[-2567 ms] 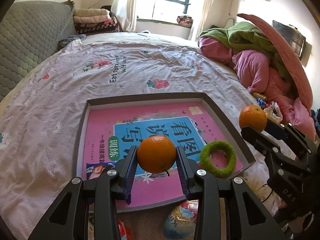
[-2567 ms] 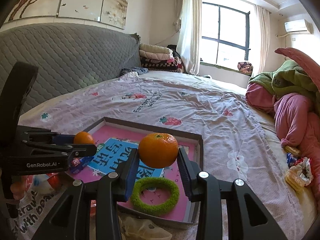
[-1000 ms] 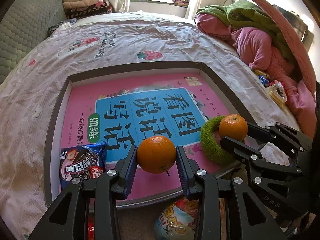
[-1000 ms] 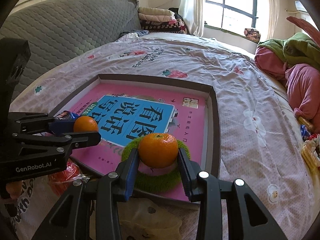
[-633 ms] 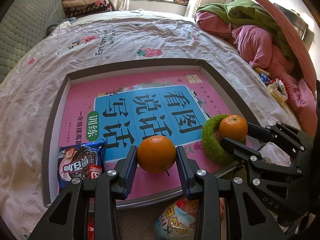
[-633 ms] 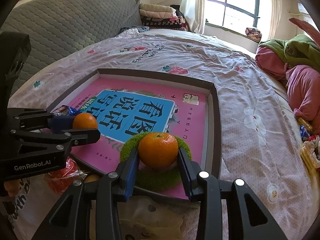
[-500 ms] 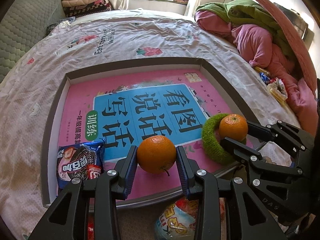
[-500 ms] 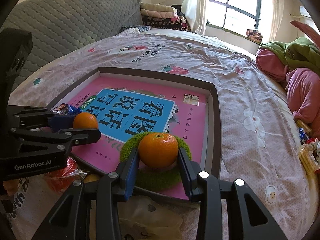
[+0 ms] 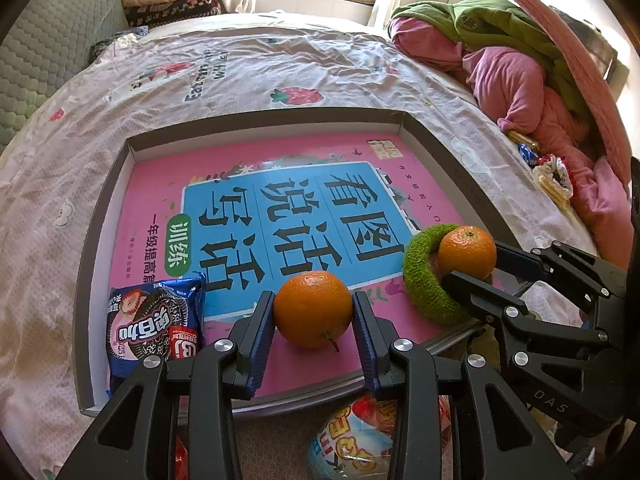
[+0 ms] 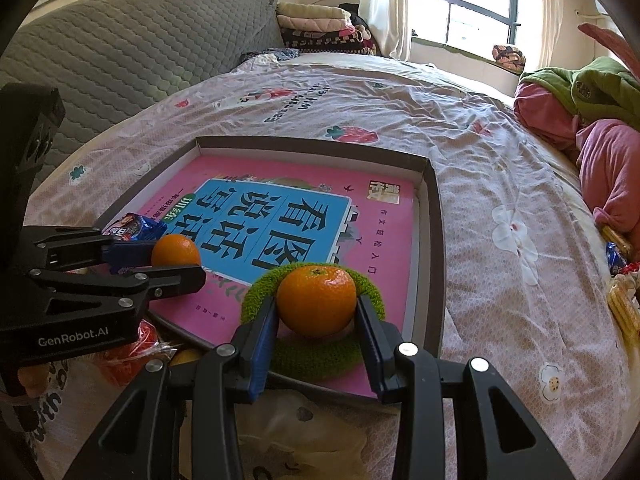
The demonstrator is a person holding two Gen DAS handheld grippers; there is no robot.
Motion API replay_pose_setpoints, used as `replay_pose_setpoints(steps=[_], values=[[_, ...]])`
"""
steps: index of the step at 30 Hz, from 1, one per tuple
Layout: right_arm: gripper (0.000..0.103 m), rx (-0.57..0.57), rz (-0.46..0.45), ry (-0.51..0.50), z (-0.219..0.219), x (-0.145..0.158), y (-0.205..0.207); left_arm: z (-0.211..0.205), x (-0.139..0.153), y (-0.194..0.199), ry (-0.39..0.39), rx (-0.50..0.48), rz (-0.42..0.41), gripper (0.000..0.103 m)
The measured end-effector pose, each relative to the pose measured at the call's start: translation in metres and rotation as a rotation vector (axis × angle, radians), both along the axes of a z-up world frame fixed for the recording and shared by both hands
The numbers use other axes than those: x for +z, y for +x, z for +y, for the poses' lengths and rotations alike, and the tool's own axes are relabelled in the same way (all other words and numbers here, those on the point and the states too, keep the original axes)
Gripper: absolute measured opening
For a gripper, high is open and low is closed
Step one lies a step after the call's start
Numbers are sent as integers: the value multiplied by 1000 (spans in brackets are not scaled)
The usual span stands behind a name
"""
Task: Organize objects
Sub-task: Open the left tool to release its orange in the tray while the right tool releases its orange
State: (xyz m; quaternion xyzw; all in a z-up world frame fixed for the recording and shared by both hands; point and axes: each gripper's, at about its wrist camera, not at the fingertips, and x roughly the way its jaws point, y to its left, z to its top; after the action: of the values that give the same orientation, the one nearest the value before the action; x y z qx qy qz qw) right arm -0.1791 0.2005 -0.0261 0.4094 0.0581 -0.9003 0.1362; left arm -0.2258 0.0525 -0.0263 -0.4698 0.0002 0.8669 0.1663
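Orange against pink fills the left wrist view: the left gripper is clenched on a round orange tangerine with a short stem, its blue ribbed pads pressing both sides, over the near part of a shallow grey cardboard tray lined with a pink and blue book cover. A blue cookie packet lies in the tray's near left corner. To the right, the right gripper grasps a second orange tangerine over a fuzzy green ring lying near the tray's right edge. The tray sits on a pale floral bedsheet.

In the right wrist view, the right gripper is clamped on its tangerine, just above the green ring; whether they touch is unclear. At left, the left gripper holds the other tangerine beside the cookie packet. The grey tray lies on the bedsheet.
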Motion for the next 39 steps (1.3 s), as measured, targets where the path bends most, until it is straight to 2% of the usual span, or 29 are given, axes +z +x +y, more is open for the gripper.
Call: replay_pose_setpoints(steps=[22, 26, 33, 39], values=[[40, 26, -28, 2, 2, 3, 0, -4, -5, -5, 8, 12, -29, 41], [40, 25, -14, -22, 4, 7, 0, -5, -3, -5, 24, 11, -24, 48], [40, 23, -5, -36, 4, 8, 1, -6, 1, -4, 34, 11, -25, 49], [40, 34, 20, -60, 3, 14, 4, -8, 14, 0, 43, 15, 5, 56]])
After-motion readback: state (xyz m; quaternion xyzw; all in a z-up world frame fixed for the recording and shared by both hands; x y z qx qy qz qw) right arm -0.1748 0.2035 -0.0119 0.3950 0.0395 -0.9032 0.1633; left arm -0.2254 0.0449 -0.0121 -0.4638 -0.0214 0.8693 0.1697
